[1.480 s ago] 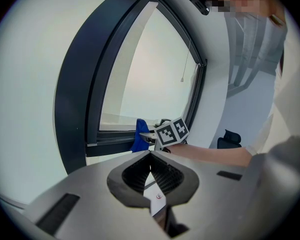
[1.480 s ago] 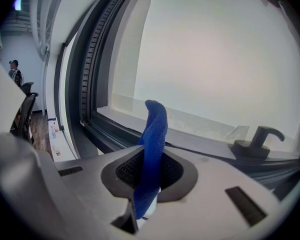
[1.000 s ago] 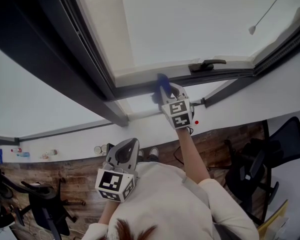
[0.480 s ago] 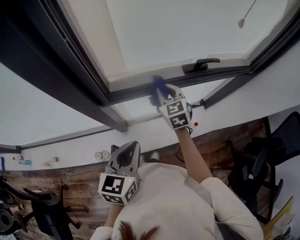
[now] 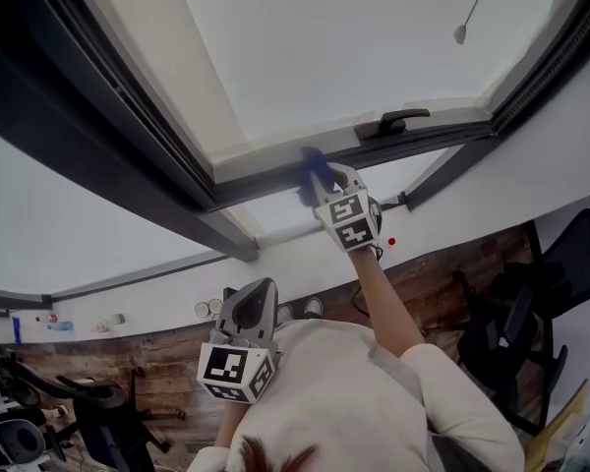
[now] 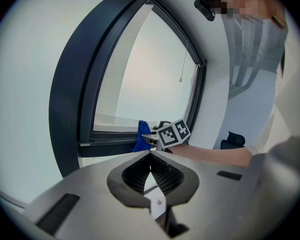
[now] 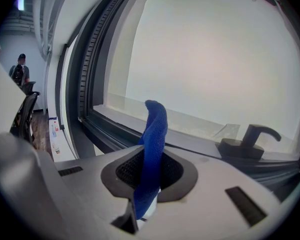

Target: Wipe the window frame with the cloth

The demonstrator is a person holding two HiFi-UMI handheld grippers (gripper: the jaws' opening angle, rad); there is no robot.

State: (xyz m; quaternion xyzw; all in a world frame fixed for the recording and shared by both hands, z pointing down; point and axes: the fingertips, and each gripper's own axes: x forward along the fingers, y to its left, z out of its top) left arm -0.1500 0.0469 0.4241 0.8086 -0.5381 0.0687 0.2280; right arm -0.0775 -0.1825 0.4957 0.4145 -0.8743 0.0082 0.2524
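Pinching the blue cloth [image 7: 154, 139] tight between its jaws, the right gripper [image 5: 324, 182] holds it against the lower rail of the dark window frame [image 5: 261, 187], just left of the window handle [image 5: 391, 121]. Nearer, well apart from the frame, the left gripper [image 6: 150, 170] hangs with jaws closed on nothing.

1. No words, brands or numbers are legible anywhere.
2. The cubes on the left gripper [image 5: 257, 291] and the right gripper [image 5: 322, 179] carry only black-and-white square marker patterns, not text.
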